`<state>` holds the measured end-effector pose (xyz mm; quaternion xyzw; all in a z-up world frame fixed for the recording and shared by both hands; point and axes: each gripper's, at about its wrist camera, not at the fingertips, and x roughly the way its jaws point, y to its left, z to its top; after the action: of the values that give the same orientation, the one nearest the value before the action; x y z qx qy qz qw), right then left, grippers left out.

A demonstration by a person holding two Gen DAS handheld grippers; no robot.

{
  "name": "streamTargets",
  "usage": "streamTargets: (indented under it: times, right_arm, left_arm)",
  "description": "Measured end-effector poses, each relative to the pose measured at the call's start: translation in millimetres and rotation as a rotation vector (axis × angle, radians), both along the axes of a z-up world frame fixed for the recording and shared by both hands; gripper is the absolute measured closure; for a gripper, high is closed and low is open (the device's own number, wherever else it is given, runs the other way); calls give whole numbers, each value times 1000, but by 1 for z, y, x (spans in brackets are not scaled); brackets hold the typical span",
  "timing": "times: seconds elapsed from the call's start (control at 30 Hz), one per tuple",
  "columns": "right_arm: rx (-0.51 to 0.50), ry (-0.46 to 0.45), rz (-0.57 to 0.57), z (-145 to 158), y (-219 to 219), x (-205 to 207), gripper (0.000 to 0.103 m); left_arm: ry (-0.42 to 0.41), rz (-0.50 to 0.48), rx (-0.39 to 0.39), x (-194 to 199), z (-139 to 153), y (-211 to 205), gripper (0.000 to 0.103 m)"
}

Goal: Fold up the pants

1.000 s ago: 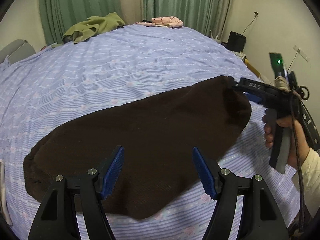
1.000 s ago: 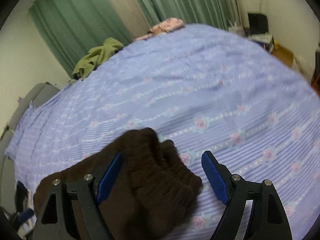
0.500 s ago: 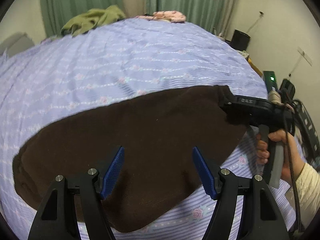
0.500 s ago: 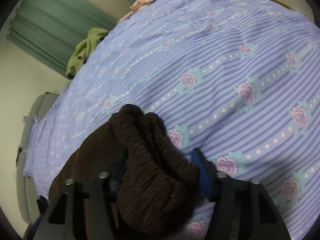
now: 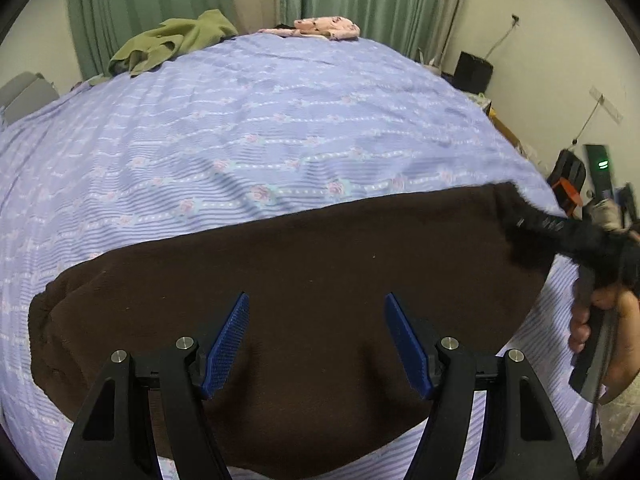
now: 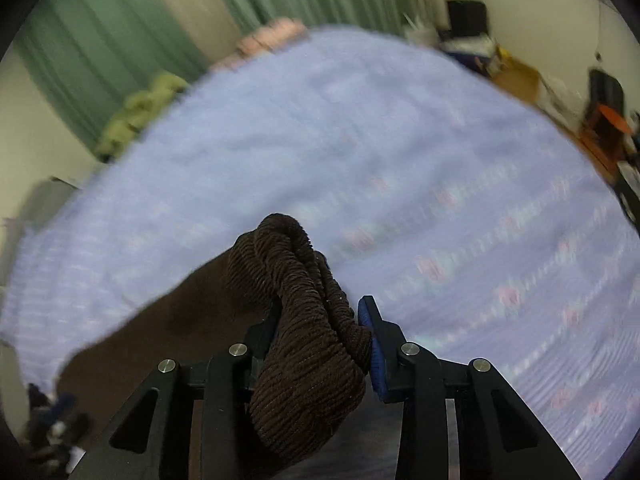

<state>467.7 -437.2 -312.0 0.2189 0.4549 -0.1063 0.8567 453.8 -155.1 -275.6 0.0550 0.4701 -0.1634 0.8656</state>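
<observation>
Brown pants [image 5: 304, 280] lie spread across the floral bedsheet [image 5: 248, 128]. Left gripper [image 5: 316, 336] hovers above them, fingers wide apart and holding nothing. Right gripper [image 6: 320, 320] pinches the bunched waistband [image 6: 304, 312], its far surroundings blurred.

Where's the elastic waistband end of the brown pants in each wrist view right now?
Left wrist: waistband at the far right edge, pinched by the right gripper.
Right wrist: waistband bunched at bottom centre, clamped in the right gripper.
Shared landmark: green garment at the bed's far edge.
</observation>
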Motion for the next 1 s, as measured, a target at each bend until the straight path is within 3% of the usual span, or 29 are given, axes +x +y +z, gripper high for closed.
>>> streamTargets:
  times: [0.07, 0.17, 0.23, 0.3, 0.37, 0.57, 0.77, 0.87, 0.97, 1.0]
  right_arm:
    - [-27, 56, 13, -20, 3, 6, 66]
    - [-78, 46, 22, -13, 11, 10, 66]
    - [-86, 8, 25, 3, 14, 6, 66]
    - [-111, -47, 41, 26, 17, -7, 65]
    - [-144, -84, 56, 46, 24, -16, 65]
    - [-236, -120, 98, 75, 47, -25, 65]
    - [-202, -104, 101, 75, 53, -22, 65]
    - [-223, -100, 95, 82, 62, -25, 65]
    - [-225, -115, 81, 97, 71, -30, 65]
    - [-220, -119, 73, 105, 76, -31, 65]
  left_arm:
    - [-5, -28, 30, -1, -7, -8, 34]
    - [-39, -82, 60, -2, -12, -19, 38]
    - [-39, -107, 57, 0, -14, -25, 54]
    - [-24, -123, 43, 4, -17, -27, 91]
    - [21, -123, 11, 11, -24, -26, 99]
    - [124, -92, -36, 31, -51, -30, 101]
    - [213, -57, -89, 48, -69, -21, 101]
    - [201, -46, -101, 45, -50, -13, 100]
    - [145, -1, -148, 37, -9, 13, 84]
    - [129, 22, -139, 32, 8, 26, 83]
